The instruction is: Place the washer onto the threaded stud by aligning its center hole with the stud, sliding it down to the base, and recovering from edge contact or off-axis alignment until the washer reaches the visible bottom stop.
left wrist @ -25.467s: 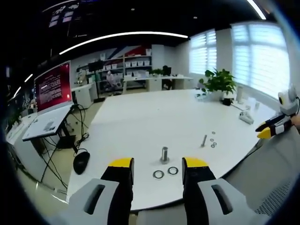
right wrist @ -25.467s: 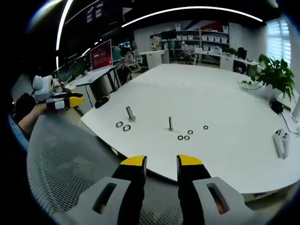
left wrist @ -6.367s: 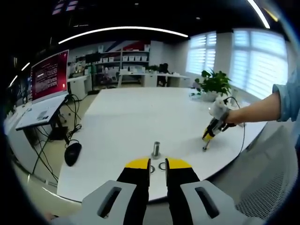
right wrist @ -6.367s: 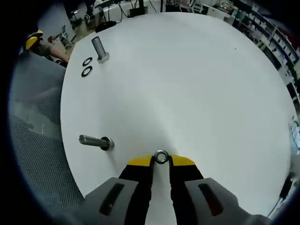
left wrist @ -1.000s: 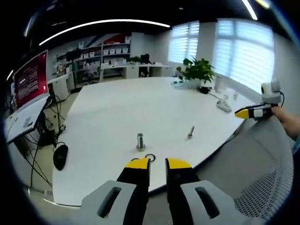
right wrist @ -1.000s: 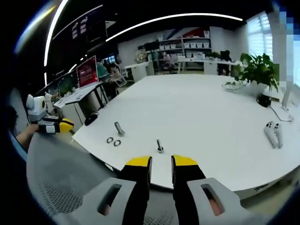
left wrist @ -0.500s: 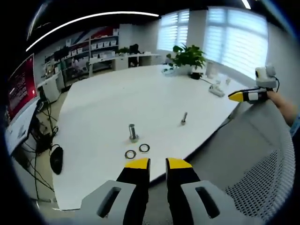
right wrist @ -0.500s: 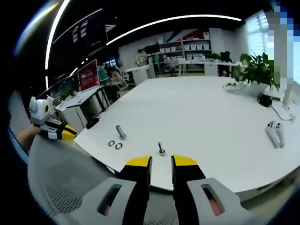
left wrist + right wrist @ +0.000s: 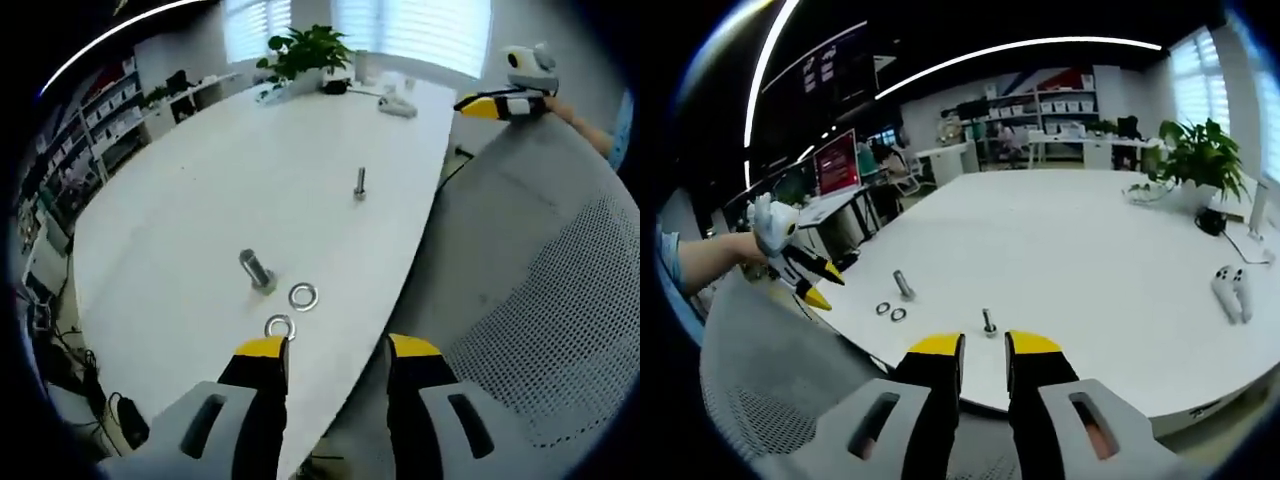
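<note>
Since half a second ago the left claw (image 9: 326, 350) has spread its jaws wide apart, holding nothing, and its view now looks down more steeply on the white table (image 9: 200, 180). Just ahead of its left jaw lie two loose washers (image 9: 280, 326), flat on the table near the edge, one beside the other (image 9: 303, 295). Beyond them stands a thick bolt (image 9: 256, 270), head down on the table, its shaft leaning up and away to the left. Farther ahead and to the right, a thin stud (image 9: 359, 183) stands upright; whether a washer sits at its base cannot be told. The right claw (image 9: 478, 104) shows at the far upper right, held off the table edge beside a grey mesh chair back (image 9: 540, 280).

From the right claw's (image 9: 983, 345) own view, its jaws stand nearly together with a narrow gap and nothing between them. The thin stud (image 9: 989, 322) rises straight ahead of them, upright; the thick bolt (image 9: 904, 285) and two washers (image 9: 890, 311) lie to the left. A red screen (image 9: 838, 158) far left carries writing too small to read. A potted plant (image 9: 1200, 155) stands far right.
</note>
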`<action>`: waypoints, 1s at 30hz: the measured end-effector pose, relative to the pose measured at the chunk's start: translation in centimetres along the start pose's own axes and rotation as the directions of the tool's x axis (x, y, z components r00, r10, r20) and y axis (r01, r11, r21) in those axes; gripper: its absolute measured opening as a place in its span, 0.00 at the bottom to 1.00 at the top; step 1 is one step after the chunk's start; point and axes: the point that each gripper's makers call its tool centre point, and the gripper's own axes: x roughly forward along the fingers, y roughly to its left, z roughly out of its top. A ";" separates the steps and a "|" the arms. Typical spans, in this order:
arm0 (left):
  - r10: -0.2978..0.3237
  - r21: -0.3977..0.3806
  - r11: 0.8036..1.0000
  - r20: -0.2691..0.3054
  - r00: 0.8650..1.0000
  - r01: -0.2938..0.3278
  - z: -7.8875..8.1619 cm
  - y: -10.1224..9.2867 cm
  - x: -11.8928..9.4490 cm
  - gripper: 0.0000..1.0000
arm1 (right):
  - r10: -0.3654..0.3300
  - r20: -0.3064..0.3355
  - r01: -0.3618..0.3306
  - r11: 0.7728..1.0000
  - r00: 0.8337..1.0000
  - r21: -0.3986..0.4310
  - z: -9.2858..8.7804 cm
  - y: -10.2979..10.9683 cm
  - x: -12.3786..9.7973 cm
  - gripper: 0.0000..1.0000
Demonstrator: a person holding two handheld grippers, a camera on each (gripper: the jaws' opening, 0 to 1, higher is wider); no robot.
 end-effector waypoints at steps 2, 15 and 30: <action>-0.018 0.019 1.000 -0.085 0.996 0.019 -1.3 1.1 1.4 0.36 | 0.000 0.005 0.000 1.000 1.000 0.000 0.1 0.0 0.0 0.19; -0.041 0.107 0.992 -0.262 0.964 0.071 -2.6 5.5 7.1 0.31 | -0.011 -0.030 0.011 1.000 0.999 0.002 -0.5 -0.2 0.2 0.19; -0.039 0.174 0.980 -0.310 0.950 0.097 -2.7 5.4 8.5 0.25 | -0.025 -0.034 0.025 1.000 0.999 0.015 -0.5 -0.4 0.2 0.18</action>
